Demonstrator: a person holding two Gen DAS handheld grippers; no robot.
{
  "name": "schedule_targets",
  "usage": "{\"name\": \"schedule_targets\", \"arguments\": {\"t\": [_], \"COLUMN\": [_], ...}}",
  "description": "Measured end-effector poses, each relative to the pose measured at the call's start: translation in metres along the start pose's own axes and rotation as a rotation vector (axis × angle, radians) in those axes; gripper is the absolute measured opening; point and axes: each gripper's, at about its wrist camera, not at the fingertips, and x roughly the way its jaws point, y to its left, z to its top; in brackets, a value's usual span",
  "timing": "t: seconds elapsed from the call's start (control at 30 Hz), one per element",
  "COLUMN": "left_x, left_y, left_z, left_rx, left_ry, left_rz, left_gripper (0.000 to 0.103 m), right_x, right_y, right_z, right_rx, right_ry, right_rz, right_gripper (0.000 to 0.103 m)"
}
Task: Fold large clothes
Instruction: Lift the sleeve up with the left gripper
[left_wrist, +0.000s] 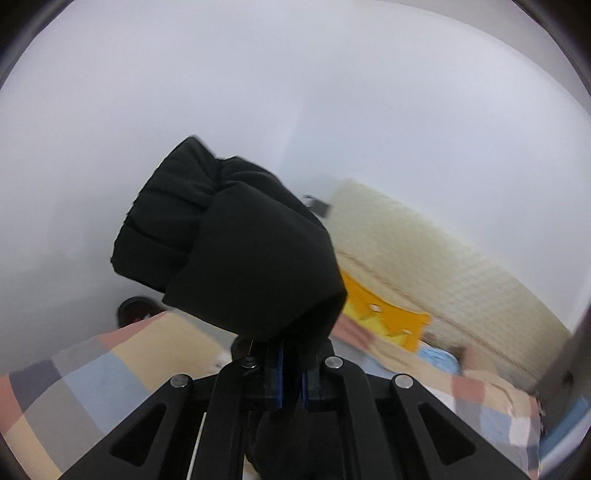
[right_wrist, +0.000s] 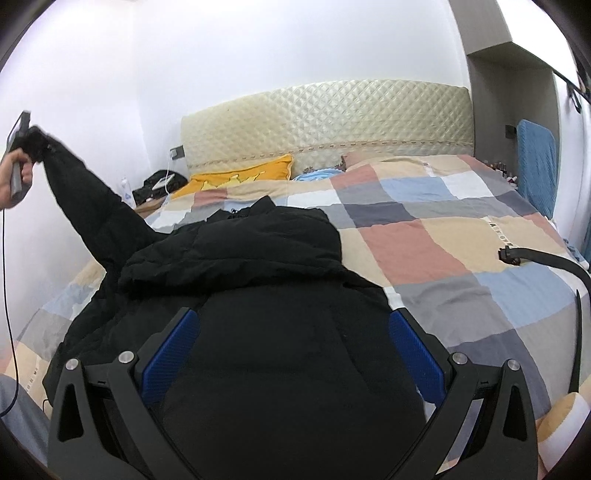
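Note:
A black padded jacket (right_wrist: 258, 280) lies spread on the bed's checked quilt (right_wrist: 424, 236). Its sleeve (right_wrist: 92, 210) is stretched up and to the left, off the bed. My left gripper (left_wrist: 290, 369) is shut on the sleeve's cuff (left_wrist: 229, 243), which bulges up in front of its camera; that gripper also shows at the far left of the right wrist view (right_wrist: 26, 147). My right gripper (right_wrist: 291, 347) is open, its blue pads (right_wrist: 173, 350) wide apart just above the jacket's lower body, holding nothing.
A quilted cream headboard (right_wrist: 332, 122) stands at the far end with a yellow pillow (right_wrist: 240, 177) below it. A dark bag (right_wrist: 159, 184) sits on a bedside stand at the left. A black cable (right_wrist: 546, 262) lies at the bed's right side.

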Motion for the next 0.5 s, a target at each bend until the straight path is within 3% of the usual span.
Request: {"name": "schedule_targets", "arguments": {"t": [0.23,0.5], "left_x": [-0.026,-0.020], "left_y": [-0.125,-0.246], "left_z": [-0.036,-0.117], "left_rx": [0.099,0.260], "left_ry": [0.059,0.171], "left_rz": [-0.192,-0.334], "left_gripper": [0.005,0.005], "right_x": [-0.021,-0.030], "right_y": [-0.018,-0.040], "right_z": [0.002,0.007], "right_rx": [-0.014,-0.002], "right_ry": [-0.044,-0.069], "right_rz": [-0.017,-0.010], "right_gripper": [0.103,0.103]}}
